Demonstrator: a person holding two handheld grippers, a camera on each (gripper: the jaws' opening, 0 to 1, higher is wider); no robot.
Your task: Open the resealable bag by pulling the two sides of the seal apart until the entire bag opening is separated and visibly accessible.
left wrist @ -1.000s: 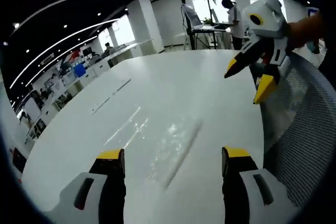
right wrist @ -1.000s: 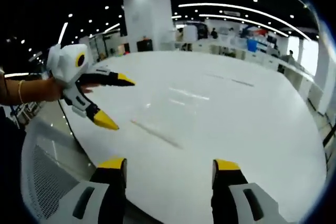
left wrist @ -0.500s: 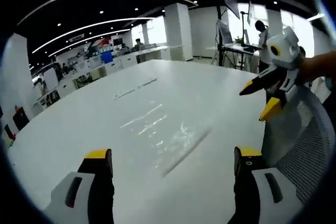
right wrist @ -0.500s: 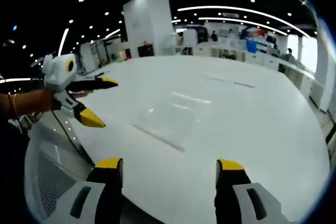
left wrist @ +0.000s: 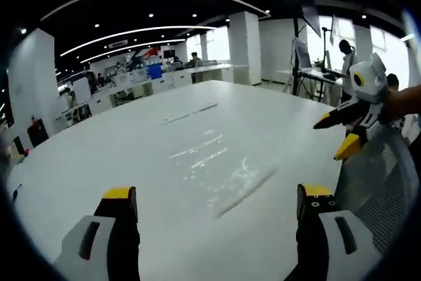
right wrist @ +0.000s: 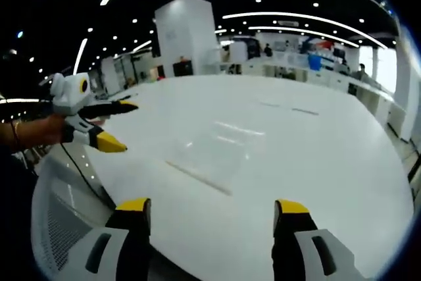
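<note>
Claws (left wrist: 214, 195) (right wrist: 212, 205) gape above flat bag (right wrist: 210, 162).

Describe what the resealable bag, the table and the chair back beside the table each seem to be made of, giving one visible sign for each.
Resealable bag: thin clear plastic, probably; the tabletop shows through it and its surface glints, with a darker seal strip along one edge.
Table: smooth, glossy white top, perhaps laminate; it mirrors the ceiling lights.
Chair back: grey mesh, likely woven fabric; a fine grid of holes shows.
</note>
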